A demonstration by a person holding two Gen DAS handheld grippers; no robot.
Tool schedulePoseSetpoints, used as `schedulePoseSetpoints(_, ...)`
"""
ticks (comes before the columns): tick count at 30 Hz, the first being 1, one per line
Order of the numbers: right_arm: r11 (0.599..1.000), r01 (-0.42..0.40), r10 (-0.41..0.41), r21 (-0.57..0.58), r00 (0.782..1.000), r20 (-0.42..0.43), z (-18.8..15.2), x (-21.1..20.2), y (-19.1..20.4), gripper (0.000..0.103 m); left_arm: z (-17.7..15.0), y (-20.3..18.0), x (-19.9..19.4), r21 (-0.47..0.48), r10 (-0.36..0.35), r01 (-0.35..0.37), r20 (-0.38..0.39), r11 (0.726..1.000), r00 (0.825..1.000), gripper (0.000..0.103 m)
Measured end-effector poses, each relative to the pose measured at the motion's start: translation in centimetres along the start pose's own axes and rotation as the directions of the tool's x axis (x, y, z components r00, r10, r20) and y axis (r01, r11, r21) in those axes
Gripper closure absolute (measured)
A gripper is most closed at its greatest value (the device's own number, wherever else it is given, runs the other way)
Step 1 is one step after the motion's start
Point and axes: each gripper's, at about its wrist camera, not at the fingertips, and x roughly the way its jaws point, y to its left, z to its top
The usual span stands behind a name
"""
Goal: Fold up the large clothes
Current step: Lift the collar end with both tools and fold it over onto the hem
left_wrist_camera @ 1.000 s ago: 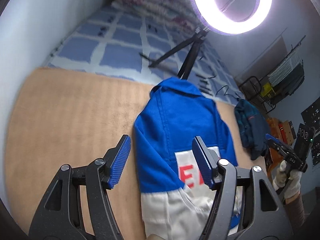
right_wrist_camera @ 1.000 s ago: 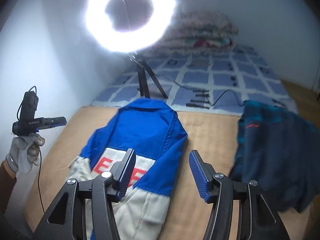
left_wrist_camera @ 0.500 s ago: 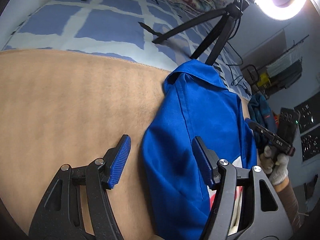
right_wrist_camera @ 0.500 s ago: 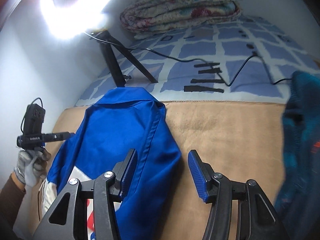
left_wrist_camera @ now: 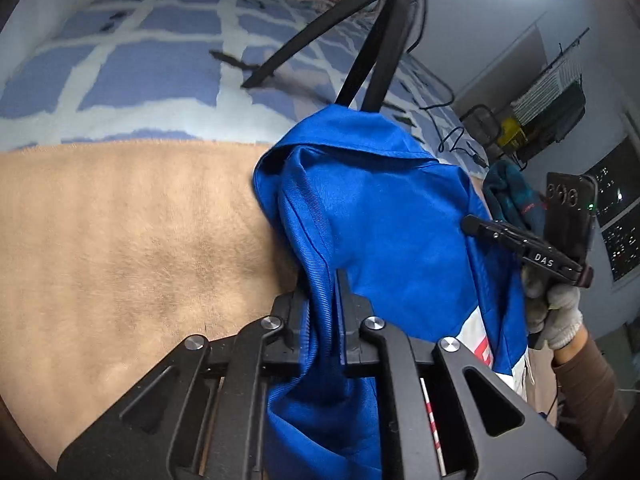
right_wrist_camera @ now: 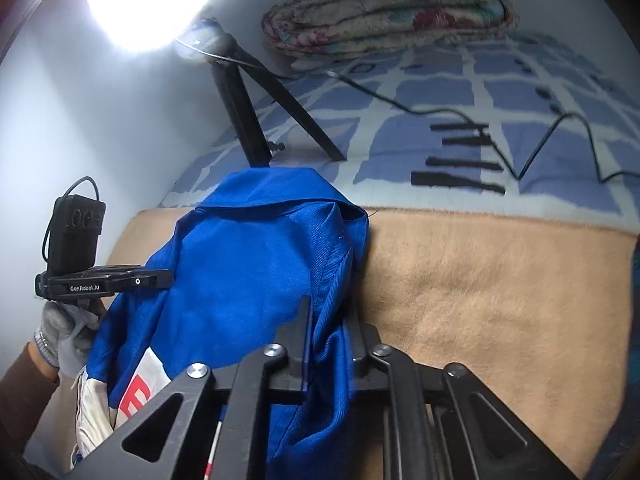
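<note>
Closest in, left view: left gripper (left_wrist_camera: 322, 280) pinched fully shut on a raised ridge of the blue cotton jacket with white lower panel and red lettering (left_wrist_camera: 380, 208), gripped along that garment's left edge. Half a second back, wide open with that edge between the pads; now no gap at all.

Same story in the right view: right gripper (right_wrist_camera: 328, 308) closing, jaws nearly together, pads already pressing a fold of the opposite edge seam. Also spread wide a moment ago.

Reads as both side grips just made, so likely ready for lifting and carrying the top half over for a fold. Fold itself not yet started.

Lying flat on the tan fleecy blanket (left_wrist_camera: 120, 240), back side up. Long axis running straight away from the person: hem and white panel nearest, collar farthest, pointing at the bedspread. Collar edge just short of the blanket's far border.

Beyond: blue-and-white checked bedspread (left_wrist_camera: 140, 72), black tripod (left_wrist_camera: 372, 60) under a glaring ring light (right_wrist_camera: 132, 0), then a folded floral quilt (right_wrist_camera: 392, 4) by the wall.
</note>
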Motion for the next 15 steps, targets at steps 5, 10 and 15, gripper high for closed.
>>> schedulePoseSetpoints(5,0.998,0.015,-0.012,-0.054,0.998,0.068,0.8,-3.1,2.4,0.097,-0.2,-2.2,-2.9,0.035,0.002,-0.004,0.058,0.999,0.998,0.097)
schedulePoseSetpoints(10,0.994,0.017,-0.005,-0.104,0.993,0.117,1.3,-6.4,5.4,0.098,-1.5,-5.0,-5.9,0.098,-0.006,-0.004,0.1,0.995,0.995,0.098)
schedulePoseSetpoints(15,0.989,0.034,-0.01,-0.146,0.987,0.158,0.6,-10.3,8.4,0.099,-3.4,-6.8,-8.9,0.071,-0.029,0.019,0.145,0.997,0.989,0.098)
